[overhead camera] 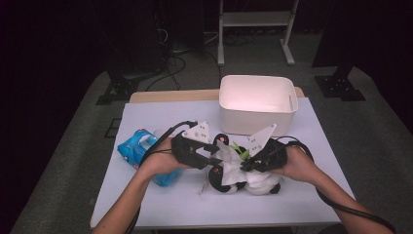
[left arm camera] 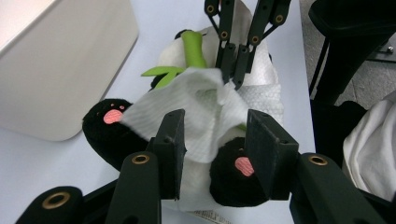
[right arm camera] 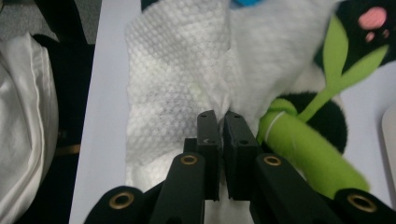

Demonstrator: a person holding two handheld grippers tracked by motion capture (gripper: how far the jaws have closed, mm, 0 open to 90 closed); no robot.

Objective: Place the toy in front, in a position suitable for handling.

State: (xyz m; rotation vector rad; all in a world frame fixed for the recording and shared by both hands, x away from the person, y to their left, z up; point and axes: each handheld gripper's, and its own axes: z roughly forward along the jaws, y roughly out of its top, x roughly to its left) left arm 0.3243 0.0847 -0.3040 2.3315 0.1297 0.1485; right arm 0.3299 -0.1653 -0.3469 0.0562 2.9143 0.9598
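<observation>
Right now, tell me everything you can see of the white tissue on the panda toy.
The white tissue is a thin, dimple-embossed paper sheet, crumpled and draped over the plush panda lying on the table. The right claw is shut on a bunched fold near its middle, puckering it. The left claw straddles its hanging edge with jaws apart, not pressing it. The panda's green bamboo stalk pokes out beside it.

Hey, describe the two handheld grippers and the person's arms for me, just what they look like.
Both grippers, left gripper and right gripper, are black, each with two flat, blocky jaws on linked bars with brass-coloured rivets. Each carries a pale grey three-cornered plate dotted with small holes on top, and a black cable trails from each. The forearms are bare; no sleeves show.
</observation>
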